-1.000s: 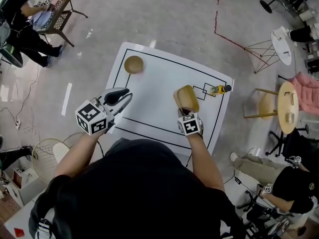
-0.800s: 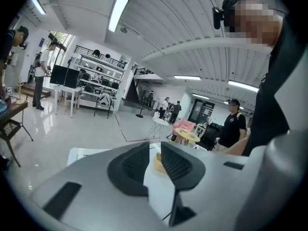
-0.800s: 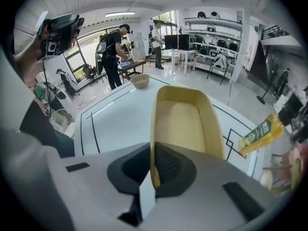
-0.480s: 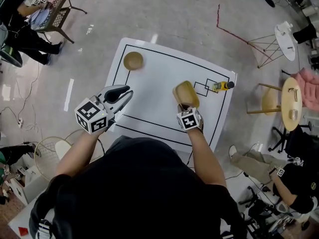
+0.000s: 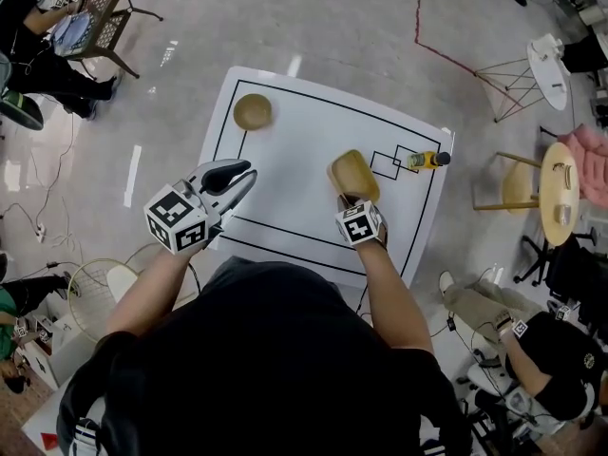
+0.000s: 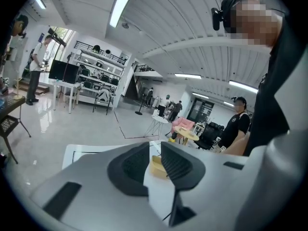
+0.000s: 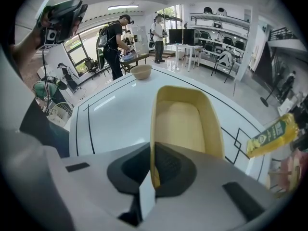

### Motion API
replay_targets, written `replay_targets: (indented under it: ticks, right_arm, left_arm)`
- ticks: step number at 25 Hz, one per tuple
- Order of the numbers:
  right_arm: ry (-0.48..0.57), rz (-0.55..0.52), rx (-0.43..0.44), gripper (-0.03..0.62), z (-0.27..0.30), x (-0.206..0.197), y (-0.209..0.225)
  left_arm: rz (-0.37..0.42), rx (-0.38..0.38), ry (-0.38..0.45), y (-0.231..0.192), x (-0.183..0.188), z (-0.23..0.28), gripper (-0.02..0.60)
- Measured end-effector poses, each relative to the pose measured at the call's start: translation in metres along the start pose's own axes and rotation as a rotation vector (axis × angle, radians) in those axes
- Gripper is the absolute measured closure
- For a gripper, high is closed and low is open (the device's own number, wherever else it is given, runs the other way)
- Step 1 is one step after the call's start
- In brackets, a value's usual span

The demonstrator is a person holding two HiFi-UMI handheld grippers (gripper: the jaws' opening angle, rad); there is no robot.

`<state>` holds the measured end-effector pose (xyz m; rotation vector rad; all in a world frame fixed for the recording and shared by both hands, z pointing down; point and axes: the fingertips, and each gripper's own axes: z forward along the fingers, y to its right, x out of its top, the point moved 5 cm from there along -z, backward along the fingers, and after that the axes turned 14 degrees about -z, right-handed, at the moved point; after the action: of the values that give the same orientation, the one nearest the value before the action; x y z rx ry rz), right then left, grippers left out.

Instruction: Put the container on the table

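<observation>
Pinching only the near rim of the yellow container (image 5: pixel 353 175) over the right half of the table (image 5: pixel 294 145), the right gripper (image 5: pixel 351 199) risks it tipping or slipping while lowering; the left gripper (image 5: pixel 243 172) hangs slightly parted, empty

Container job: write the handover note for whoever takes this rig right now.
Right gripper: jaws shut on the near wall of the yellow container, held tilted over the white table, right of its middle.
Left gripper: jaws apart, empty, at the table's near left edge.
Done: container gripped and over the table.
Left: set it flat on the table, open the jaws, back off. Whether its base touches yet cannot be told.
</observation>
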<state>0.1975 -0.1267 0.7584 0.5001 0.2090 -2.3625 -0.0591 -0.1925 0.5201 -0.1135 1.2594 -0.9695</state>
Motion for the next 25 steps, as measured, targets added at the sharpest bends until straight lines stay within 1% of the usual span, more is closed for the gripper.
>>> replay_targets:
  ticks: [13,25]
  right_arm:
    - [-0.022,0.010,0.014,0.586,0.016,-0.005,-0.002]
    - [-0.054,-0.011,0.024,0.586,0.027,-0.004,-0.004]
  left_arm:
    - [-0.015,-0.011,-0.023,-0.008,-0.007,0.008,0.505]
    - [-0.030,-0.010,-0.037,-0.017,-0.010,0.008,0.503]
